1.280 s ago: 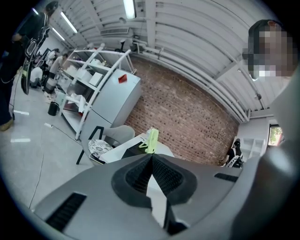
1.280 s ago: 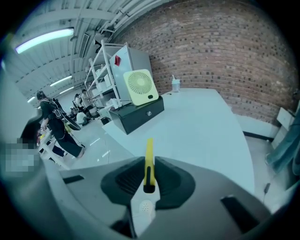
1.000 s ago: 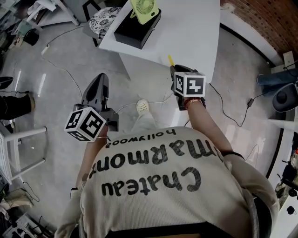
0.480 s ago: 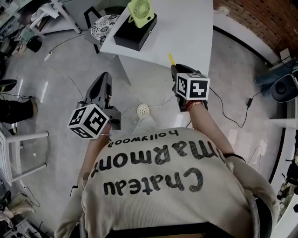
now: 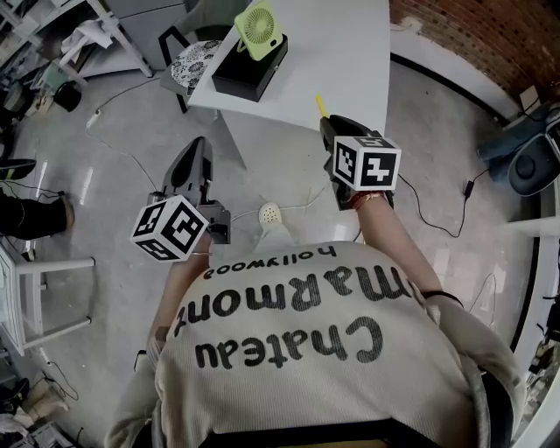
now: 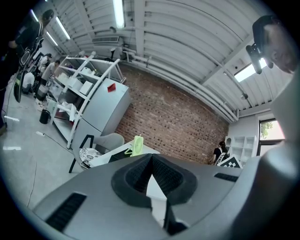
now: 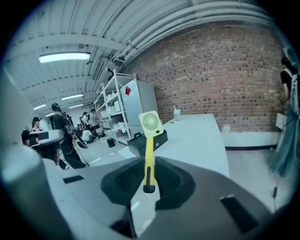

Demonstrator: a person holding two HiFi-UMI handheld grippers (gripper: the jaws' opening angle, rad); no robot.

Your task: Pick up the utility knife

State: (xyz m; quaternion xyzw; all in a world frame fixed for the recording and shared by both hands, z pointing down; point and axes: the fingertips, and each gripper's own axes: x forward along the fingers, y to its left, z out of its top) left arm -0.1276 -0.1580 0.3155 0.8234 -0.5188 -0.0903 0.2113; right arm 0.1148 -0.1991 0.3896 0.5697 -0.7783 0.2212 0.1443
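So the utility knife (image 7: 149,152) sat pinched between the fingers (image 7: 174,179) of the right gripper (image 7: 149,174), long axis poking straight out toward the counter (image 5: 350,52), while the left gripper (image 6: 151,164) was pressed together, empty.

The white table (image 5: 350,61) lay mostly bare, with only a black box (image 5: 248,74) and green fan (image 5: 260,19) crowding its left corner; open floor (image 5: 105,184) stretched below.

The shirt (image 5: 289,350) bears large dark lettering, upside down in the head view: "Chateau Marmont". Smaller print above it, also upside down, reads "hollywood".
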